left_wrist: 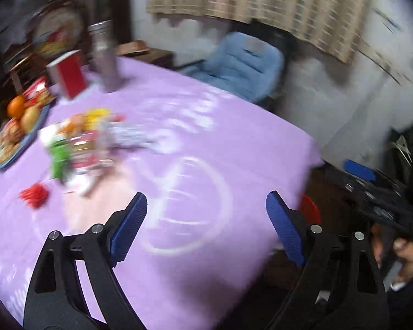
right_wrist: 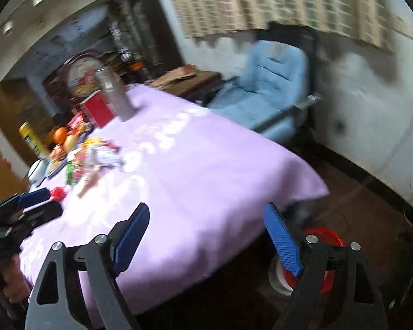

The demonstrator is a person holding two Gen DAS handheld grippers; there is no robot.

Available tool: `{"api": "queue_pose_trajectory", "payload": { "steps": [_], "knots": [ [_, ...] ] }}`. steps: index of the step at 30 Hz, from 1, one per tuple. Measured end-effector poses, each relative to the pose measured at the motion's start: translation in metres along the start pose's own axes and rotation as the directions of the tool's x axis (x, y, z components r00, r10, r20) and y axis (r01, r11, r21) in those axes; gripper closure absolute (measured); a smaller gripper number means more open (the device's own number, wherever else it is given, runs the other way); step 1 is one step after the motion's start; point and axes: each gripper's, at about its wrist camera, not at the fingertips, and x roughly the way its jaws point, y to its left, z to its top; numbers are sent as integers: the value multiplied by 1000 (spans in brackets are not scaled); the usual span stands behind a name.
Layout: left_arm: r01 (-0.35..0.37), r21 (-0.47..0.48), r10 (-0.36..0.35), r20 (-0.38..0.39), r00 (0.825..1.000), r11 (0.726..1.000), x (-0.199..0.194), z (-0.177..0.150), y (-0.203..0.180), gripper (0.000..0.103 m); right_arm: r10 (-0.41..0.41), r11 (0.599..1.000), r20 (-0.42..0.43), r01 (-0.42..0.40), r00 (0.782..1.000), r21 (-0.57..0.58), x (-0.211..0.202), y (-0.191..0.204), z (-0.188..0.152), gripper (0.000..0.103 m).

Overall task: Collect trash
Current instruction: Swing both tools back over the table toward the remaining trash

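Both grippers, left gripper (left_wrist: 206, 211) and right gripper (right_wrist: 205, 224), gape wide with nothing between the jaws. One wrapper pile (left_wrist: 79, 140) plus one red scrap (left_wrist: 33, 194) sit mid-left on the purple tablecloth (left_wrist: 206, 151); one red bin (right_wrist: 323, 250) lower right.

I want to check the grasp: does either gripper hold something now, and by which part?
Nothing is held. The left gripper and the right gripper both stand open, with only the purple tablecloth behind their empty fingers.
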Motion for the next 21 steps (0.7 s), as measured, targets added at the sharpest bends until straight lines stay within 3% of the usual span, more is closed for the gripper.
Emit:
{"api": "queue_pose_trajectory", "payload": {
  "steps": [2,8,13,18,21],
  "knots": [
    [-28,-83,29,11,1000,996,-1,2,35,18,34,999,-10,-35,999,-34,5,24,4,18],
    [-132,-210,140,23,990,969,-7,8,107,16,106,989,-57,-111,993,-98,30,81,12,18],
    [-255,-297,266,-4,964,920,2,6,159,14,147,980,-80,-156,986,-126,47,119,17,17],
    [-231,-424,237,-38,971,876,19,-10,219,14,151,977,-114,-166,982,-136,70,139,14,17],
    [-270,-486,267,-77,961,832,20,-19,245,14,147,977,-144,-166,979,-131,86,144,9,17]
  ]
}}
